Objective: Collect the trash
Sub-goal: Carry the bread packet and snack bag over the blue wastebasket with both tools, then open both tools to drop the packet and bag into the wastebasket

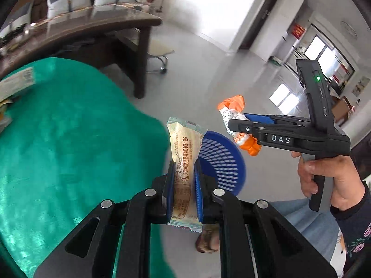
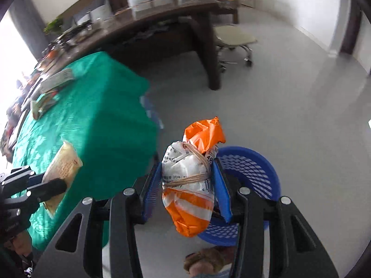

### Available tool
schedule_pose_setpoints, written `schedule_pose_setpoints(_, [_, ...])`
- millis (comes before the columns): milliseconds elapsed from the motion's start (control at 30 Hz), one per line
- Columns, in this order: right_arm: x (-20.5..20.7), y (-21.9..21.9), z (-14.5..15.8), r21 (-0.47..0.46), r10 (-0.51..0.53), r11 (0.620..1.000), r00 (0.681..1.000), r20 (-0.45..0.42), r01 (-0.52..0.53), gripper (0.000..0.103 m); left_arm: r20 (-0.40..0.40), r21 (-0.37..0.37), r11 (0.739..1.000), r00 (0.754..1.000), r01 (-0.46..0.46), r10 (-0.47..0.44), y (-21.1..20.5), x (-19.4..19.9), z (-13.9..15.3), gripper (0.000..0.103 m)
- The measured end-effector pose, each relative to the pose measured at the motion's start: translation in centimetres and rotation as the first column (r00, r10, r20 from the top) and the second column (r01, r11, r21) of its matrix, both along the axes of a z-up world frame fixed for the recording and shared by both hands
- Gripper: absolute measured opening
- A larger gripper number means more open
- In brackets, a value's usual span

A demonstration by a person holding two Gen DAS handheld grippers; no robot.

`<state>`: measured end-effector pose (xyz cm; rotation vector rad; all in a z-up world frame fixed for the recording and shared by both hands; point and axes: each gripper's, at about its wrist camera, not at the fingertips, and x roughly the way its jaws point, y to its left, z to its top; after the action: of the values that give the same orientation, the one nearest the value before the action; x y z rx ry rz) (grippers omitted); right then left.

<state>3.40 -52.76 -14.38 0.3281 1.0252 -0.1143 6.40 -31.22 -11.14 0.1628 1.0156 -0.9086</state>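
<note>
Where tablecloth (image 2: 97, 120) ends, open floor (image 2: 289, 106).

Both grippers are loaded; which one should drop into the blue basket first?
Right. The right gripper holds the orange-white packet directly over the blue basket; the left gripper's beige wrapper sits nearer the green table.

Glossy plastic wrapper (image 1: 183, 162), blue plastic mesh basket (image 2: 259, 169), green cloth tablecloth (image 1: 69, 139), polished wooden desk (image 1: 92, 25)

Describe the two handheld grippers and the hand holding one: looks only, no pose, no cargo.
Both the left gripper and the right gripper have black linkage arms with silver pivot pins and blue ribbed finger pads. The right one carries white DAS lettering and an upright black module with a green light. The bare right hand wears a dark sleeve with pink floral pattern.
</note>
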Motion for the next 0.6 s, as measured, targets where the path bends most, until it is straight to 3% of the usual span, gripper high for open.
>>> schedule_pose_setpoints(267, [-2.0, -5.3, -3.5, 0.024, -0.107, 0.994, 0.994, -0.034, 0.108, 0.043, -0.074, 0.041, 0.996, 0.994, 0.08, -0.076, -9.2, -0.1, -5.3, 0.014])
schedule_pose_setpoints(600, [-3.2, -8.3, -5.4, 0.086, -0.15, 0.984, 0.987, -0.058, 0.155, 0.044, -0.12, 0.089, 0.989, 0.987, 0.115, -0.104, -14.4, 0.9, -10.5, 0.015])
